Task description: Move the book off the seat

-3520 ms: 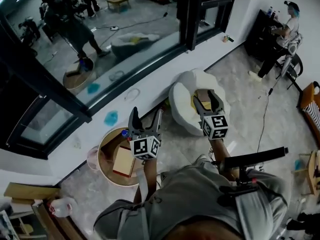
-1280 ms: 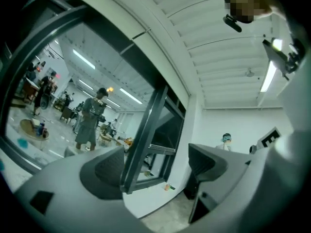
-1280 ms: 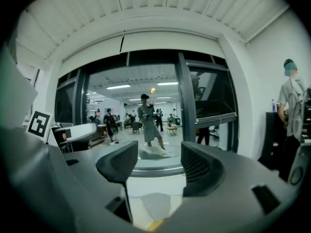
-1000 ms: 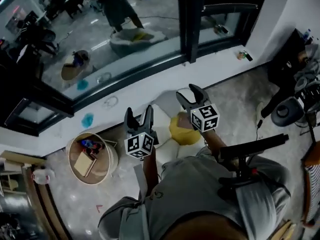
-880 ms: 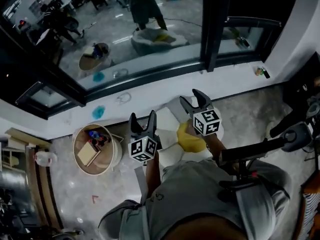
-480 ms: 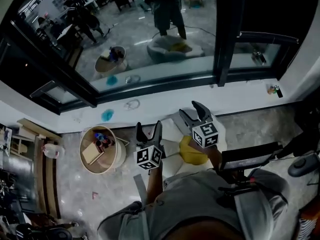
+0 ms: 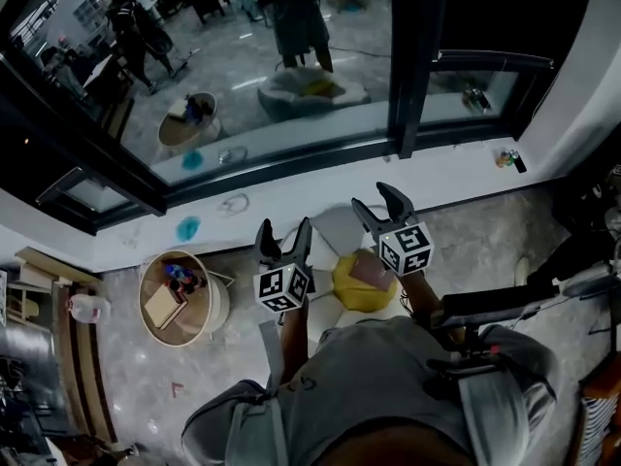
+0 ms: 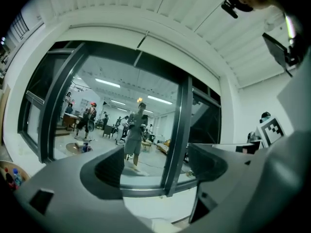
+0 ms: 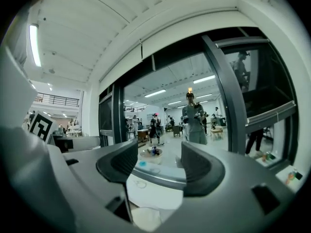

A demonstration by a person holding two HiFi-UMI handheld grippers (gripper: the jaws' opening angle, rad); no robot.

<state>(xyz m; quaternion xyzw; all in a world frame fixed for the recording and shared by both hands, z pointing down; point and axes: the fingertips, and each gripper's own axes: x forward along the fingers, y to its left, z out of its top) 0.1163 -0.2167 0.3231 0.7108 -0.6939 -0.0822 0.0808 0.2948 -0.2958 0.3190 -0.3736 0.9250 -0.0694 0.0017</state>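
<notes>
The book (image 7: 370, 271) is lying flat on the yellow cushion (image 7: 346, 289), which is being carried by the white seat (image 7: 333, 231). The right gripper (image 7: 376, 202) and the left gripper (image 7: 283, 231) are being held above it, fingers spread apart and empty, aimed level at the window (image 7: 291, 76). Risk: if the fingers are being brought down flat onto the soft cushion, the book may be pressed in or pushed off onto the floor.

The grey floor (image 7: 485, 236) carries a white seat (image 7: 335, 229) and round wooden table (image 7: 215, 307)
</notes>
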